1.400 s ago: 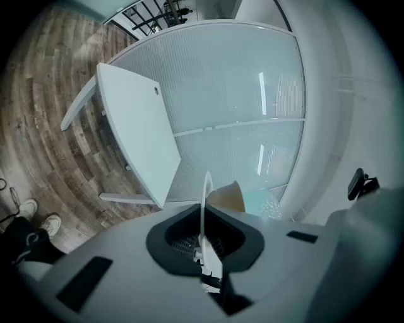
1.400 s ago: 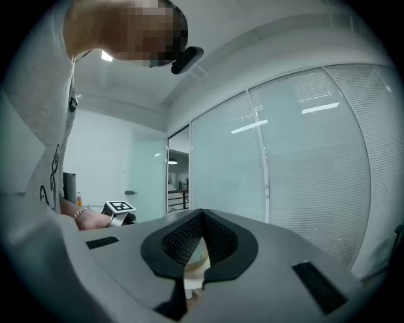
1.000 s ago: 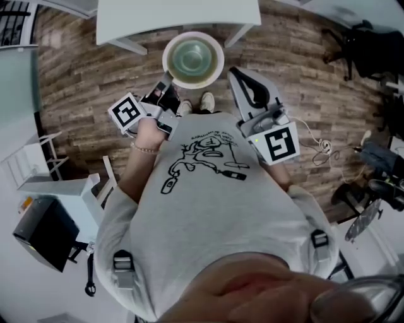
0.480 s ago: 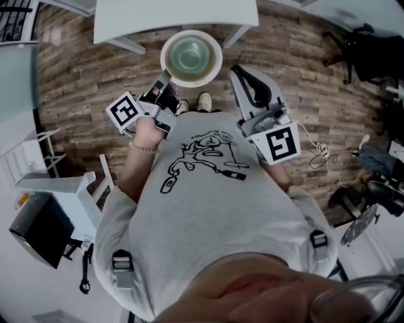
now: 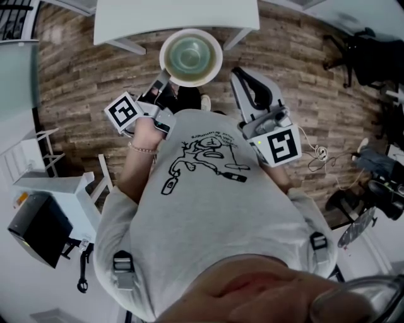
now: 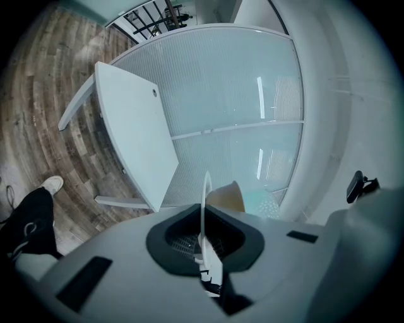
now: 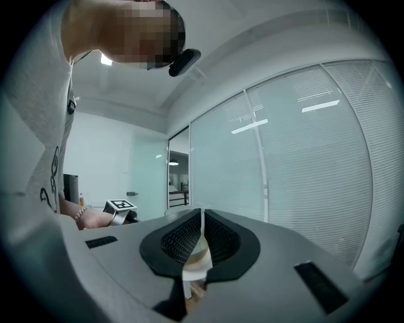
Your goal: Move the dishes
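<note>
Bowl's mid-carry. The left gripper (image 5: 164, 81) has its jaws clamped on the rim of the round cream bowl with a greenish inside (image 5: 190, 57), top centre, over the wood-plank floor (image 5: 88, 69) just short of the white tabletop (image 5: 177, 16). The right gripper (image 7: 201, 238) has its jaws closed and looks empty. Setting the bowl down is what's left.

1. No word, brand or number could be read in any view.
2. Head view, left of centre: a black-and-white square marker is carried on the left cube (image 5: 124, 111). It is a coded pattern only, with no characters.
3. Head view, right of centre: a like marker is carried on the right cube (image 5: 279, 145).
4. Head view, centre: a black line drawing (image 5: 205, 154) is printed on the grey T-shirt (image 5: 208, 214). Fine marks along its top are too small to be read.
</note>
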